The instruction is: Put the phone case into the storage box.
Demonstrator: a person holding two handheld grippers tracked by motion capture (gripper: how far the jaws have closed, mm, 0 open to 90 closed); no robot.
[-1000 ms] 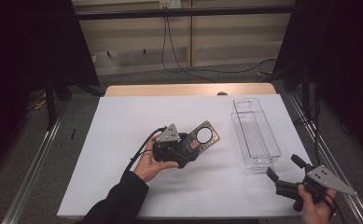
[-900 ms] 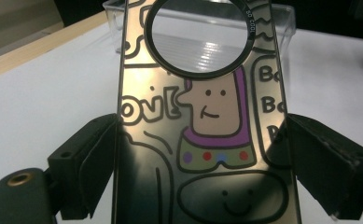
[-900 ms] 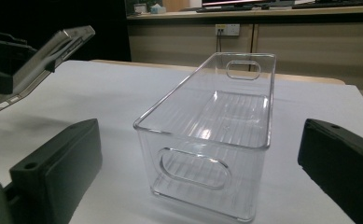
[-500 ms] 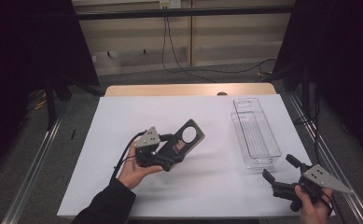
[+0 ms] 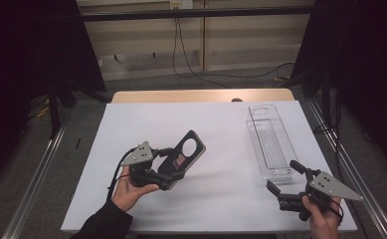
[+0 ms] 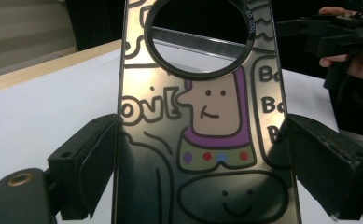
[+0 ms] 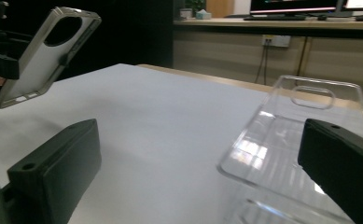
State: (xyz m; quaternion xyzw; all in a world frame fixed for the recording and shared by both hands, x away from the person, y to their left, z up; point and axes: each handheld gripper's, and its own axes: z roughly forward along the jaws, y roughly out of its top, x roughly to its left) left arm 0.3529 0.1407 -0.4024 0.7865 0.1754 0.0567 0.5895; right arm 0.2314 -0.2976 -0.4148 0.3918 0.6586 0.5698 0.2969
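Both grippers are black — the left gripper [image 5: 173,162] and right gripper [image 5: 282,176] each carry a grey three-cornered plate with dark screw dots, a trailing black cable, blocky jaws. Dark sleeve [image 5: 101,224] on the left arm.

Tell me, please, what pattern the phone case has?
Cartoon figures with lettering on the phone case, clearest in the left gripper view.

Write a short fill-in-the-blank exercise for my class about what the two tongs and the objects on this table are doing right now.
1. The left tongs grip a phone case printed with a ____ figure.
2. The clear plastic tray lies on the ____ table cover.
3. The right tongs are ____, holding nothing.
4. The phone case has a ____ camera hole near its far end.

Missing words: cartoon; white; open; round
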